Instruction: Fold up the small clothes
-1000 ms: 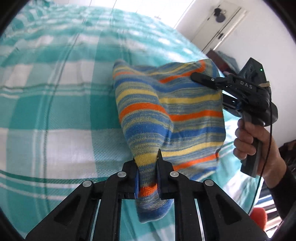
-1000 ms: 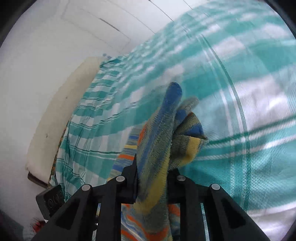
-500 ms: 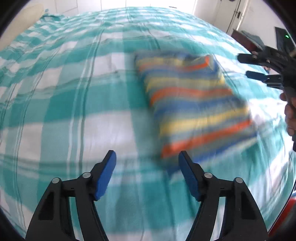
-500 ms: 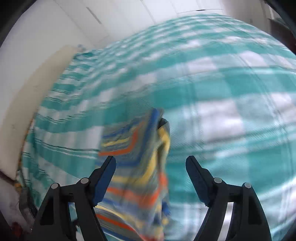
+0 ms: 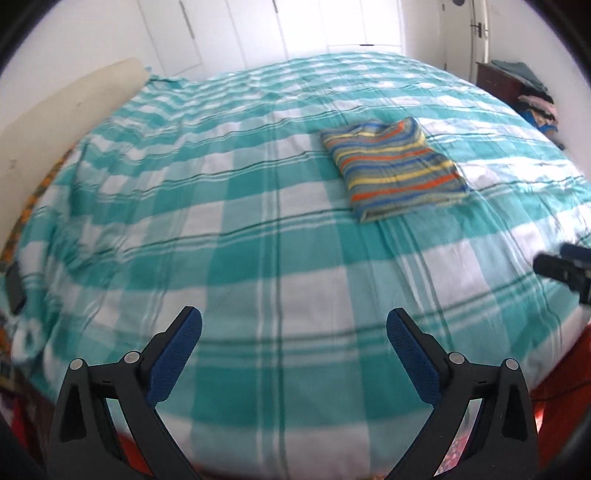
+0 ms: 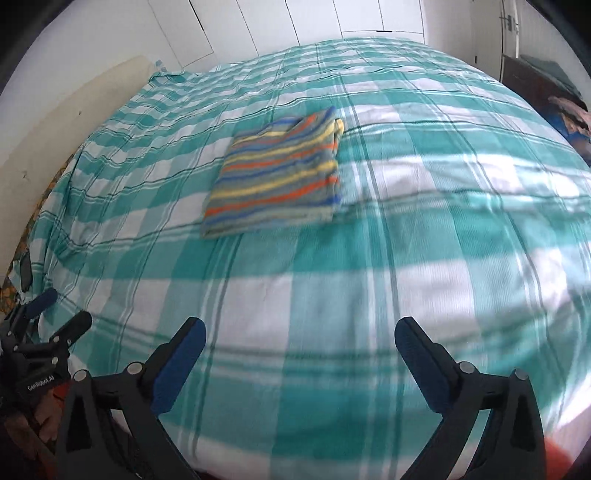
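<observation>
Left gripper (image 5: 293, 325): jaws opening, blue pads wide apart, nothing between them, only checked bedspread (image 5: 258, 258) beneath. Right gripper (image 6: 299, 334): jaws likewise opening and empty, over the near edge of the bed. Striped knit garment (image 5: 393, 168): folded into a flat rectangle, lying on the bedspread well beyond both grippers, touching neither. Far end: pale headboard (image 5: 70, 107) at left, white wardrobe doors (image 5: 258, 33), dark dresser (image 5: 498, 79) at right.

Blue, orange, yellow striped garment (image 5: 395, 169), teal-and-white checked bedspread (image 5: 236, 229), white wardrobe doors (image 5: 236, 33)
</observation>
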`<state>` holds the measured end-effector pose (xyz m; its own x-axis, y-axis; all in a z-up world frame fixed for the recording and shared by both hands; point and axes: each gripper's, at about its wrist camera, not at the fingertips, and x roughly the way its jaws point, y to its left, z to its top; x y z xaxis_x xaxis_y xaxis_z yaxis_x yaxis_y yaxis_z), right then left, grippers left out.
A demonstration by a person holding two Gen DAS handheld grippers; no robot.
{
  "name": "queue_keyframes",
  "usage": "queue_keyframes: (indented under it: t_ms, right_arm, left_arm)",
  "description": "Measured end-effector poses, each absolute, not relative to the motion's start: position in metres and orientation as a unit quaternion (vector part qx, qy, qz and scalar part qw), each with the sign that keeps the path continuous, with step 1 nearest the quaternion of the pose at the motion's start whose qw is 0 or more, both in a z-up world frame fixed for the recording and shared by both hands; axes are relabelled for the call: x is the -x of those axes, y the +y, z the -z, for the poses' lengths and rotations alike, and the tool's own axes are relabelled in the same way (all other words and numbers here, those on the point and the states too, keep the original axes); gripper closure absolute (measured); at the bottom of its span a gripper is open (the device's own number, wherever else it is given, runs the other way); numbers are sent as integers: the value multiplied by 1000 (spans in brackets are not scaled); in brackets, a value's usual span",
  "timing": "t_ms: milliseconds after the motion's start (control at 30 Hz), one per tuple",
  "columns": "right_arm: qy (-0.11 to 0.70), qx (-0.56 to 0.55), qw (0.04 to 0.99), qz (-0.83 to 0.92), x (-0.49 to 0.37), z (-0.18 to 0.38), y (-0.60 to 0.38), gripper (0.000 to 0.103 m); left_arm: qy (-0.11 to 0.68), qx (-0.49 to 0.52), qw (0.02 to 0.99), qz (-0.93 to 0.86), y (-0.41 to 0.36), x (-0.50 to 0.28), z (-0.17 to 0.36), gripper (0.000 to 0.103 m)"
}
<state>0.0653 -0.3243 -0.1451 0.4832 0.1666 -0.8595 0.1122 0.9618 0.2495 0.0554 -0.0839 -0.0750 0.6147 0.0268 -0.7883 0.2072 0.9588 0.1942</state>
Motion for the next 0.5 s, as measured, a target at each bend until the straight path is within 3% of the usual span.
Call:
queue_keyframes:
  t_ms: [300,500]
  right_arm:
    - [502,-71,862,-18,1,88,-290,1]
    - [477,-32,878,-26,34,40,-270,1]
  left_arm:
    - [455,-76,885,58,-71,-2,34,3]
    - [445,-88,888,74,-72,24,7,3]
